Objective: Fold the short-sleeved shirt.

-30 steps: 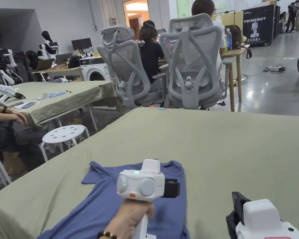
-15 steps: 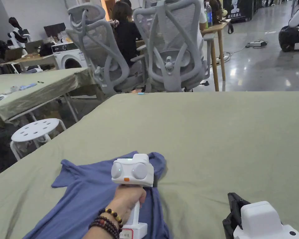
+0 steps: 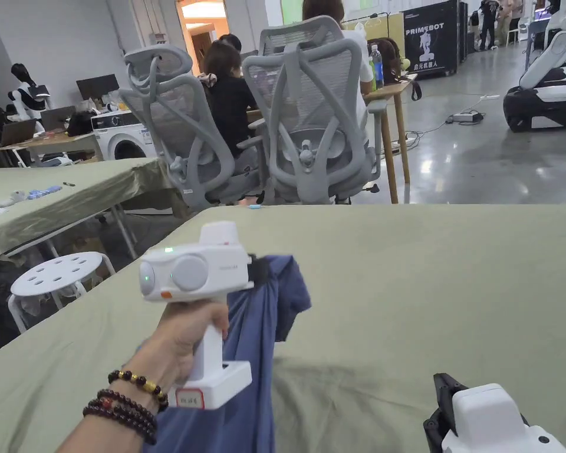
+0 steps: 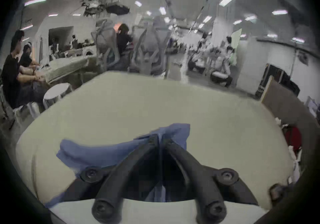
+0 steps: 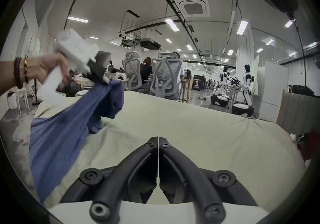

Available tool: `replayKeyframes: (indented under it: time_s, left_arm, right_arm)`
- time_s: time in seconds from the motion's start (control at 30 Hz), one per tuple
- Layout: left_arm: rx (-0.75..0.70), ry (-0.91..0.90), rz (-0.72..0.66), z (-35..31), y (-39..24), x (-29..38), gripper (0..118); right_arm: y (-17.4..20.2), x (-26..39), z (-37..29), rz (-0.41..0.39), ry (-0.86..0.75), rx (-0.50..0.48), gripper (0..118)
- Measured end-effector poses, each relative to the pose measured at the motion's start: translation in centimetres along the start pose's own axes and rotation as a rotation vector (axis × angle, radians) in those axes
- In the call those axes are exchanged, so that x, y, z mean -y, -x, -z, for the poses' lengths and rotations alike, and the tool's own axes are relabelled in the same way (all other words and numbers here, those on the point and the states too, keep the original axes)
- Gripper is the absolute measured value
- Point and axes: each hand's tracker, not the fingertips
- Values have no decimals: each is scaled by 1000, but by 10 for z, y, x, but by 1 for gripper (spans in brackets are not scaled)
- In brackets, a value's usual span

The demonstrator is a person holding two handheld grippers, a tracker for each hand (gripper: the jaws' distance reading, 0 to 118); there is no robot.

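Shirt [image 3: 258, 330] hangs from left tongs [image 4: 158, 138], table edge [image 3: 99, 295] beside.

Head view down over the table [image 3: 429, 265]; both low claw views facing likewise, table shared.

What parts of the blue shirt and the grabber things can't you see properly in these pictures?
- Blue shirt: in the head view its lower part is cut off by the bottom edge, and the hand covers some.
- Left gripper: in its own view motion blur smears the cloth it pinches.
- Right gripper: in the head view the bottom edge cuts off its body.
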Motion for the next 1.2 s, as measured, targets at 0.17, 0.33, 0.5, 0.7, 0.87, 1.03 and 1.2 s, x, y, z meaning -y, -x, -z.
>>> replayKeyframes:
  time_s: [0.17, 0.33, 0.5, 0.7, 0.87, 1.03, 1.2]
  left_arm:
    - [324, -102, 71, -38, -125, -51, 2]
    - [637, -84, 144, -37, -296, -49, 2]
    - [816, 101, 230, 20, -438, 31, 3]
    - [769, 458, 344, 106, -531, 204, 3]
    - [725, 495, 332, 119, -533, 250, 7]
    - [708, 234, 289, 78, -499, 194, 110]
    - [600, -15, 239, -11, -407, 147, 106]
  right_arm:
    - [-39, -5, -38, 31, -3, 75, 2]
    - [-91, 6, -86, -5, 25, 185, 2]
    - [-150, 37, -133, 62, 96, 342, 2]
    - [-197, 78, -163, 122, 171, 455, 2]
    - [-208, 92, -167, 123, 198, 463, 2]
    - [-207, 81, -163, 127, 193, 453, 2]
    - [-200, 54, -171, 116, 145, 452, 2]
